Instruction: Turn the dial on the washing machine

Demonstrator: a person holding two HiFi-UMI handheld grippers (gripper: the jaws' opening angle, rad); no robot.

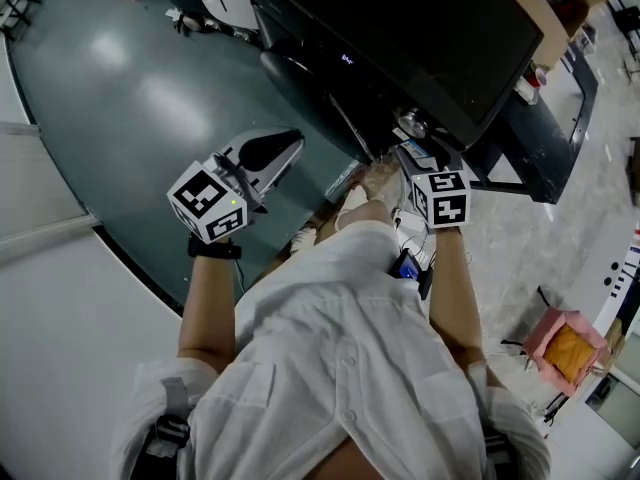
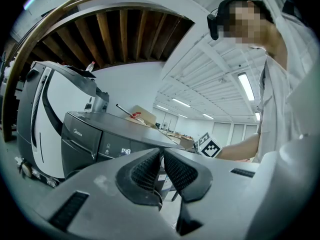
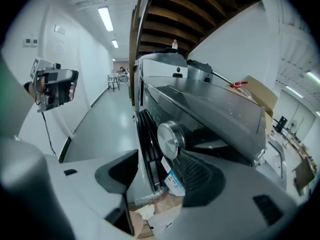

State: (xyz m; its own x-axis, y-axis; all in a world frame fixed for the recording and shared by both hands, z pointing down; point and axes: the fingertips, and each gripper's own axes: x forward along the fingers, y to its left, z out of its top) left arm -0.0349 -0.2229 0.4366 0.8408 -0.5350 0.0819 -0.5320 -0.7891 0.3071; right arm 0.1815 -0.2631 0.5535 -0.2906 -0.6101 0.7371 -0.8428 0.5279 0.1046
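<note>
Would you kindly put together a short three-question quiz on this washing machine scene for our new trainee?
1. True or false: the right gripper is clamped shut on the dial.
2. The jaws of the left gripper are: A) wide apart; B) together with nothing between them; C) closed on a cloth.
3. Fill in: the gripper nearer the dial is the ___ gripper.
Key: 1 false, its jaws stand apart; 2 B; 3 right gripper.

The person wore a white short-sleeved shirt (image 1: pixel 340 368) and, seemingly, a black watch (image 1: pixel 214 249). The pale grey left gripper (image 2: pixel 162 156) and right gripper (image 3: pixel 157 156) bore black-and-white marker cubes (image 1: pixel 208 201).
</note>
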